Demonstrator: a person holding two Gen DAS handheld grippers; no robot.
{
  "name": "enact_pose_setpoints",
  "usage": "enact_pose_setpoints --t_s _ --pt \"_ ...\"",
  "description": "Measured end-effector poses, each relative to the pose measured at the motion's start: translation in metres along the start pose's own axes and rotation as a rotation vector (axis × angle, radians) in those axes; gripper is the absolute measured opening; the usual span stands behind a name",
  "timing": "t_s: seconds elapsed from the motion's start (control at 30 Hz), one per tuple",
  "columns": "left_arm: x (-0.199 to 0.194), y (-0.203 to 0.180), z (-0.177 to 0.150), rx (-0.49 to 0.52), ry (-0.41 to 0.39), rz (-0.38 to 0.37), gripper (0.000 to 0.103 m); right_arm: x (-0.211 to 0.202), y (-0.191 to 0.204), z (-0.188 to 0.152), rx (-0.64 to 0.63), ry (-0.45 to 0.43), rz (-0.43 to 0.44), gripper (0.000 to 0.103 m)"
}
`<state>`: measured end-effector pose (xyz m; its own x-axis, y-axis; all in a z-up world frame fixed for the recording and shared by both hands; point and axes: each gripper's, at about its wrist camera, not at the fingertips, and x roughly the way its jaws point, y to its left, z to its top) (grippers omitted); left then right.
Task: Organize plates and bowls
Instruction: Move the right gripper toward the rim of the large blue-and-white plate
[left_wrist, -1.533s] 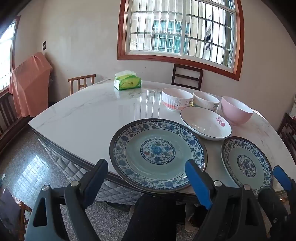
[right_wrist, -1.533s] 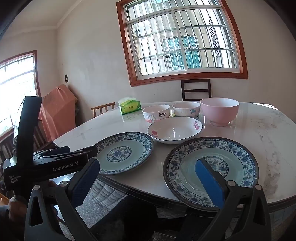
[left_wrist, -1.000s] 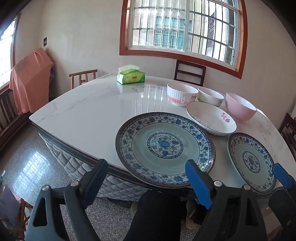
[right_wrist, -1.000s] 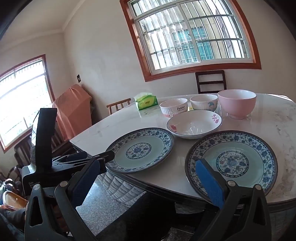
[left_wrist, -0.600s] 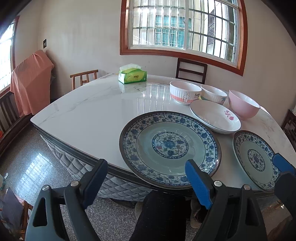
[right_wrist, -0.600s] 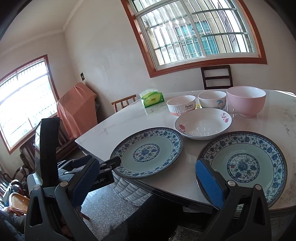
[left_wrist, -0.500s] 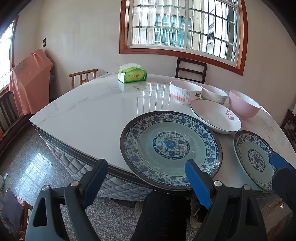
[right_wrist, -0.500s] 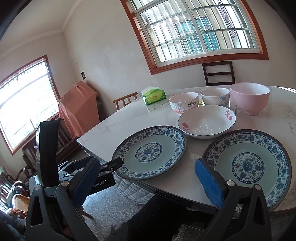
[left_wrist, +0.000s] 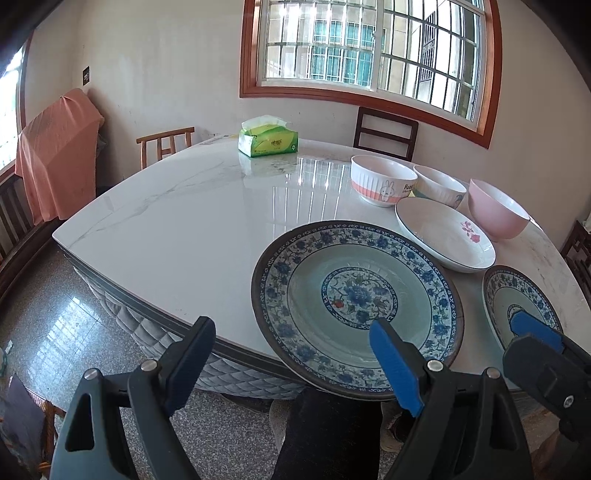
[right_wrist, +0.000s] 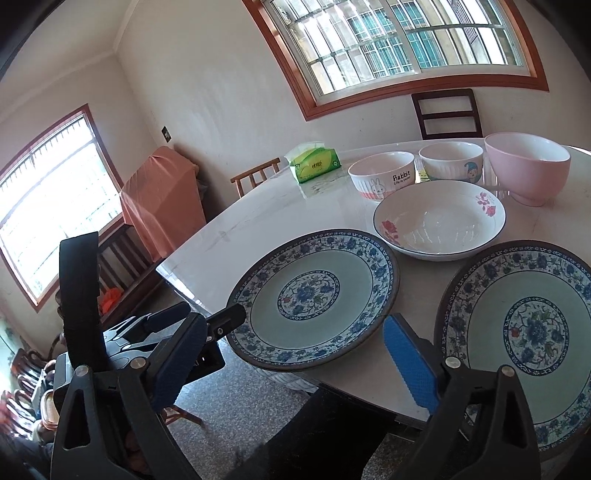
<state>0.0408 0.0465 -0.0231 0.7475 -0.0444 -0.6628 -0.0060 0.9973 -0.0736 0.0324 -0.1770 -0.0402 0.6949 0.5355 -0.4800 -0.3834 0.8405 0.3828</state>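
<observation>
Two blue-patterned plates lie at the table's near edge: a left plate that overhangs the edge, and a right plate. Behind them sit a white flowered shallow bowl, a rabbit bowl, a second white bowl and a pink bowl. My left gripper is open and empty, just short of the left plate's near rim. My right gripper is open and empty, between the two plates' near rims.
A green tissue box stands at the far side of the marble table. Wooden chairs ring the table. An orange cloth hangs at the left wall. The person's dark-clothed leg is below the table edge.
Both grippers have shifted left and closer to the table edge. The right wrist view has tilted. Both stay open; the dishes have not moved.
</observation>
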Motion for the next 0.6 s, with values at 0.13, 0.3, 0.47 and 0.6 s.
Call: enact_pose_setpoints --t_s 0.13,0.3,0.47,0.6 --pt "0.008 0.003 0.005 0.001 0.019 -0.037 0.087 0.011 -0.004 0.005 0.023 0.020 0.002 0.095" --pt "0.017 0.008 0.014 -0.003 0.040 -0.053 0.087 0.027 -0.012 0.016 0.040 0.058 -0.009 0.088" --pt "0.017 0.011 0.019 0.001 0.015 -0.035 0.087 0.032 -0.021 0.020 0.083 0.073 -0.012 0.088" --pt "0.012 0.006 0.020 0.035 -0.022 -0.011 0.087 0.030 -0.017 0.022 0.048 0.058 -0.031 0.088"
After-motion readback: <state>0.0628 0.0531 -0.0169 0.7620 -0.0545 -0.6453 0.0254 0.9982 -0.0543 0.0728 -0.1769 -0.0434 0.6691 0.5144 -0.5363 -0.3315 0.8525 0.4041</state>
